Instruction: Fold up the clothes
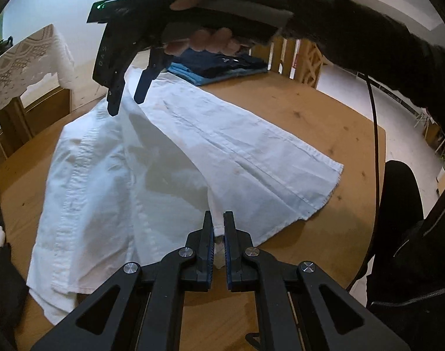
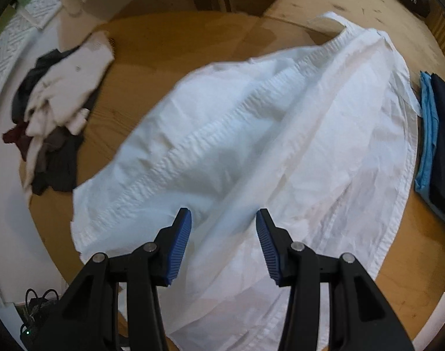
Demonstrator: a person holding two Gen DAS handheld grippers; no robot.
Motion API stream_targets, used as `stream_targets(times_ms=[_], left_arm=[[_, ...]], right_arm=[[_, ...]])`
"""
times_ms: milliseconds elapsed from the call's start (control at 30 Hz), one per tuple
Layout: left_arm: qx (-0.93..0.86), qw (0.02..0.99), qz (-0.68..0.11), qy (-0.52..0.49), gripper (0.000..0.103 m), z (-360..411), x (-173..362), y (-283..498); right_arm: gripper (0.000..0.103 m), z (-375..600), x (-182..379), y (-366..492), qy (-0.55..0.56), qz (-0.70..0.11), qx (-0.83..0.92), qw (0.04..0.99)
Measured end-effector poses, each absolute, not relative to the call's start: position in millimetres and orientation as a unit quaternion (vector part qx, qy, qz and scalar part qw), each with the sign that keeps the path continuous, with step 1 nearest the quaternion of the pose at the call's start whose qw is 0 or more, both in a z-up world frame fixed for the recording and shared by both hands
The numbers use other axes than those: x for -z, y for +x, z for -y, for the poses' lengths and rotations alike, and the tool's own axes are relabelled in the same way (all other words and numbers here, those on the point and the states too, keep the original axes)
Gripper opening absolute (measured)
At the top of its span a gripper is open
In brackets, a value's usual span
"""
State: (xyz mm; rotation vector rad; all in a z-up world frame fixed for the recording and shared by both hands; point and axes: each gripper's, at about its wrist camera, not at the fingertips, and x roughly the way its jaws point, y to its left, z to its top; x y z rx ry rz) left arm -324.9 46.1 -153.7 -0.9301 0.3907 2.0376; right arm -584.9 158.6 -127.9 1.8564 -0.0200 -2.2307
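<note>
Two tools over white shirt (image 1: 169,158) on surface (image 1: 324,108): left tool (image 1: 218,219) pinched its hem; right tool (image 2: 223,219) hung parted, empty.

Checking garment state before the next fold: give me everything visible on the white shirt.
The white shirt is thin, wrinkled woven fabric, looking like cotton, with stitched seams and a hemmed edge. It lies spread over the round wooden table, partly folded: one panel is lifted and draped across the rest. The left gripper is shut on a fold of its near edge. The right gripper is open above the cloth; the left view shows its tips close to the raised fabric, contact unclear. The folded blue stack lies just beside it.
</note>
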Motion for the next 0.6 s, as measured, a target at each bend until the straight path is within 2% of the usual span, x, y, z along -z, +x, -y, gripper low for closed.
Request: stream_targets(times_ms=[333, 600], left_arm=[[-0.807, 0.424, -0.161, -0.378, 0.005, -52, 162, -318], [-0.807, 0.420, -0.171, -0.377, 0.006, -54, 159, -317]], right_arm=[[0.046, -202, 135, -594, 0.649, 0.037, 0.754, 0.098], [0.046, -203, 130, -619, 0.649, 0.019, 0.755, 0.091]])
